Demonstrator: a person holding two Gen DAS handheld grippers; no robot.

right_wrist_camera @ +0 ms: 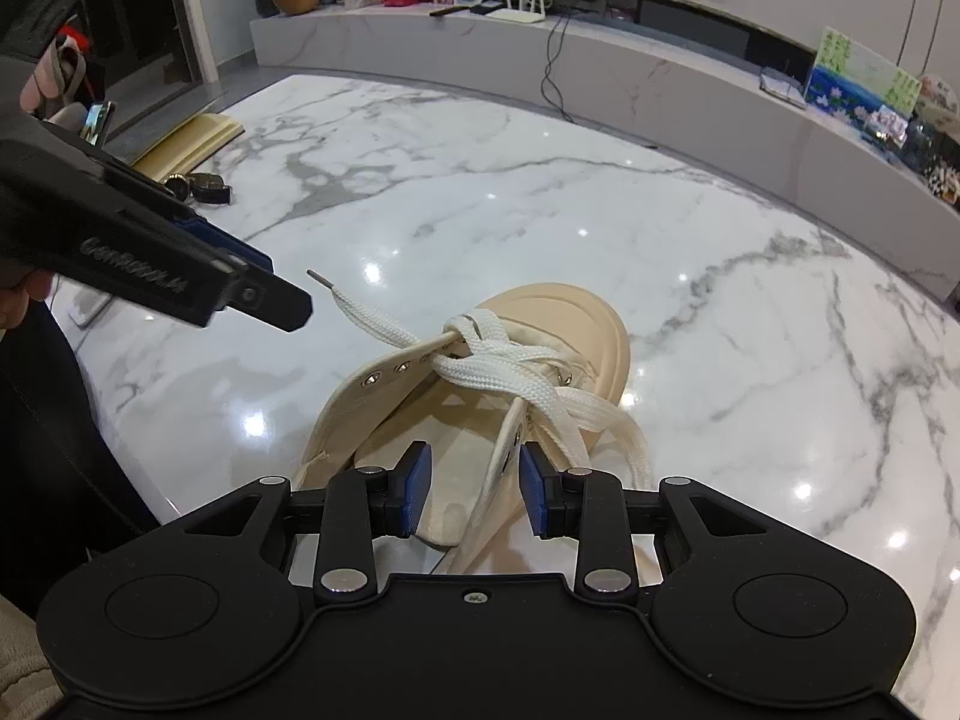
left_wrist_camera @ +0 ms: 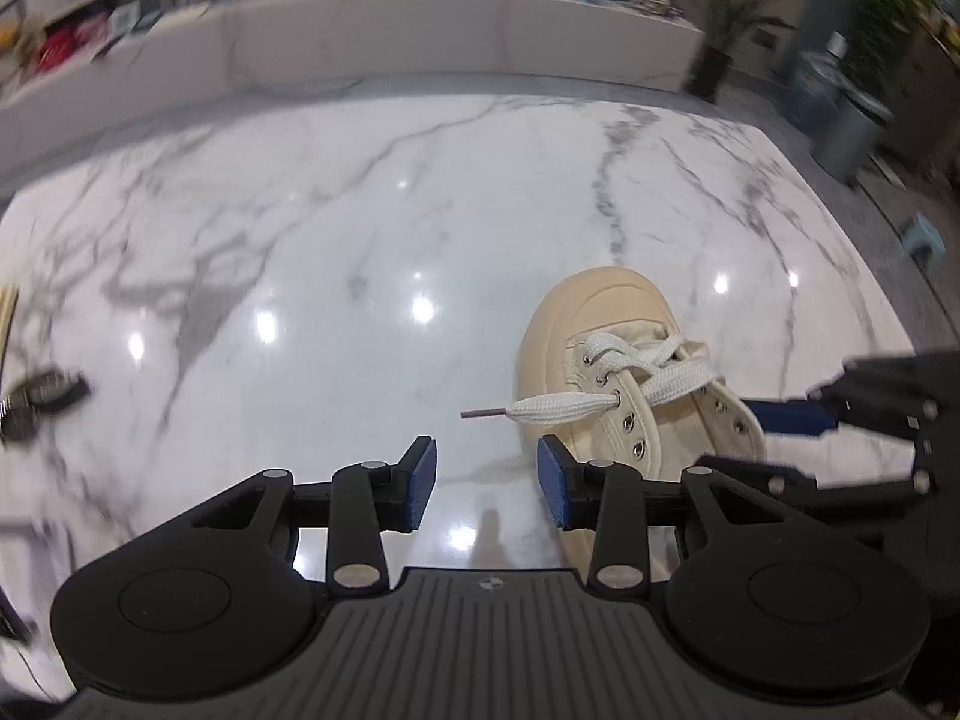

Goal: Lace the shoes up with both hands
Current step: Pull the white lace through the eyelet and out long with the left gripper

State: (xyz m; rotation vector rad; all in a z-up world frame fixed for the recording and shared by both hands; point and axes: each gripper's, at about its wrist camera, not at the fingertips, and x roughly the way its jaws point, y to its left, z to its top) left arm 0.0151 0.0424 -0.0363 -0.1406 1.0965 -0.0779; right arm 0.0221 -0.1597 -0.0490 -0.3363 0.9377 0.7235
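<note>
Under both grippers spread a glossy white marble table (right_wrist_camera: 540,210) veined in grey, with ceiling lights glinting off it; beyond its far edge ran a long pale ledge (right_wrist_camera: 600,60) crowded with a router, small boxes, a gold vase and picture cards. A cream canvas shoe (right_wrist_camera: 540,324) sat on the table, toe pointing away from the right gripper (right_wrist_camera: 474,489). That gripper hung just above the shoe's open mouth, its blue pads partly apart, with a strand of white lace (right_wrist_camera: 498,372) and the eyelet edge passing up between them; I could not tell whether the pads pressed on it. The left gripper (left_wrist_camera: 485,483) hovered off the shoe's side, its jaws partly open and empty, bare marble showing between the pads. Just ahead of its right pad a free lace end stuck out from an eyelet, its grey tip (left_wrist_camera: 480,414) pointing across the gap without touching either pad. Farther off to the left gripper's side lay a bunch of keys (right_wrist_camera: 201,186) and a gold-coloured book (right_wrist_camera: 192,141).
</note>
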